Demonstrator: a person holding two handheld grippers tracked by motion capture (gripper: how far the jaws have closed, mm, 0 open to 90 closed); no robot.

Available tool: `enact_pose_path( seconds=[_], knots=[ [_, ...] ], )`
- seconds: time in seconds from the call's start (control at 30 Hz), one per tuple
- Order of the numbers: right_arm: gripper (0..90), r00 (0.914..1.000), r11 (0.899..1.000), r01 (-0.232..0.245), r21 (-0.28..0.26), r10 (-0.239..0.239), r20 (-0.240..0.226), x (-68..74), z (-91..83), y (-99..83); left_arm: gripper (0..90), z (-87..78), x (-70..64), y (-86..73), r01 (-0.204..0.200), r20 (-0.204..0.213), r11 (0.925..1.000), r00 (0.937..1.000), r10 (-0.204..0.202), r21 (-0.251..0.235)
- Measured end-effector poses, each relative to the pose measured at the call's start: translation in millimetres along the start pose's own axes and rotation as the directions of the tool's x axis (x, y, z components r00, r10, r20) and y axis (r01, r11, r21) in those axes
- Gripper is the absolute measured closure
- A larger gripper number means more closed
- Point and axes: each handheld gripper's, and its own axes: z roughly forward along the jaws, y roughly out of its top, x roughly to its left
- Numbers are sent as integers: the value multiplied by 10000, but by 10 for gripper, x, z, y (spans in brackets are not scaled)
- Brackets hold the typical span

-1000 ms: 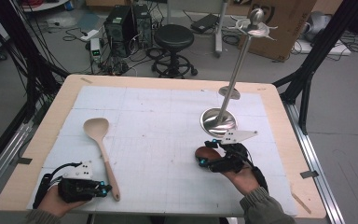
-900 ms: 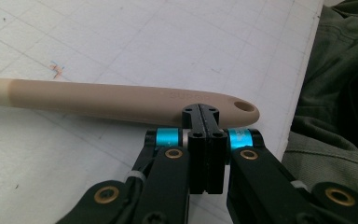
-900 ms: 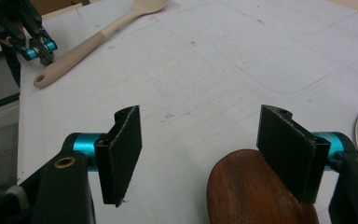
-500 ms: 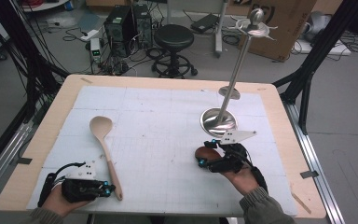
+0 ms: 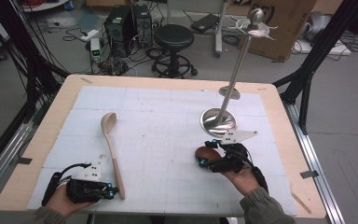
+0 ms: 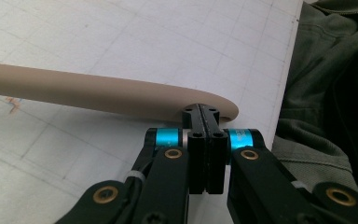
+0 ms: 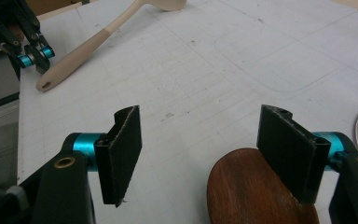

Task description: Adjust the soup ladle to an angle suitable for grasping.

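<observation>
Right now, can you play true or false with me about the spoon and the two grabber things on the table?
1. The left gripper has its jaws shut. True.
2. The pale spoon lies flat on the white mat. True.
3. The right gripper is squeezed shut on the dark wooden piece. False: its jaws stand wide open, with the wooden piece beside one of them.
4. The pale spoon hangs from the metal stand. False: it lies on the mat, apart from the stand.
</observation>
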Motion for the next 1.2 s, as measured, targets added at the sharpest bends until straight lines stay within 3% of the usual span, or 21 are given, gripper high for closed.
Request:
enact_pose_path(
  seconds=[0.33,0.63,1.2],
  knots=[
    [298,10000,10000,10,11,-10,17,4,0,2,892,143,-42,165,-380,81,9992,9992,379,126],
    [298,10000,10000,-2,22,1,73,-4,-17,-14,884,193,-25,222,-312,264,9995,9992,311,15],
    [298,10000,9999,51,132,-51,56,-1,4,-16,854,225,-44,255,-383,149,9992,9992,382,82]
  ],
)
